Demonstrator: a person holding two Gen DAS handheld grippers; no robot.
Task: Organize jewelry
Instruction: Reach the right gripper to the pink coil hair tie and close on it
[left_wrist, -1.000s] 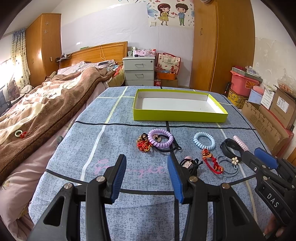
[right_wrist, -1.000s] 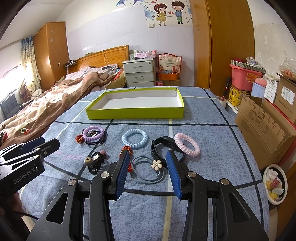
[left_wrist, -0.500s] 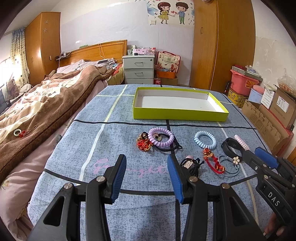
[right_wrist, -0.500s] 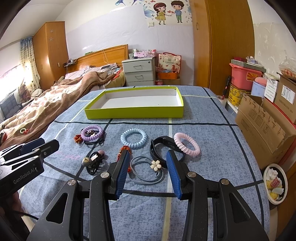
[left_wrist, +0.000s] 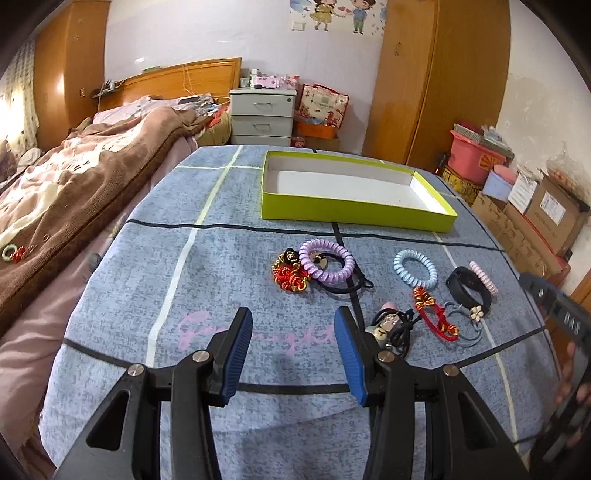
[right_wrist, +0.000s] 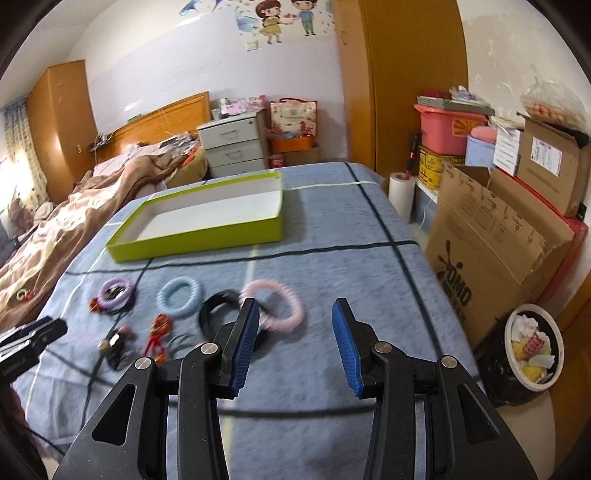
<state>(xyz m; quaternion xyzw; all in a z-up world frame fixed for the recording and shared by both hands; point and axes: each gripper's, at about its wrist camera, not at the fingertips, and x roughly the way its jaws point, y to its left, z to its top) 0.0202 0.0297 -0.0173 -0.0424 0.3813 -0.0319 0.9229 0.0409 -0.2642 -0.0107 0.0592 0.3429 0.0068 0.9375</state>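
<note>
Jewelry lies loose on the blue bedspread: a purple coil band (left_wrist: 327, 261) beside a red charm (left_wrist: 290, 276), a light blue coil band (left_wrist: 415, 268), a black wristband (left_wrist: 467, 286), a pink coil band (right_wrist: 275, 302), a red cord bracelet (left_wrist: 436, 314) and a grey flower hair tie (left_wrist: 469, 325). An empty yellow-green tray (left_wrist: 354, 212) sits beyond them. My left gripper (left_wrist: 293, 354) is open and empty, short of the purple band. My right gripper (right_wrist: 291, 341) is open and empty, just right of the pink band.
A bed with a brown blanket (left_wrist: 74, 177) runs along the left. Cardboard boxes (right_wrist: 491, 240) and a bin with trash (right_wrist: 532, 347) stand off the right edge. Drawers (left_wrist: 262, 118) and a wardrobe (left_wrist: 436, 81) are at the back.
My right gripper has swung right and forward, with motion blur; the pink band now sits at its left finger. My left gripper has edged forward slightly. Both stay open.
</note>
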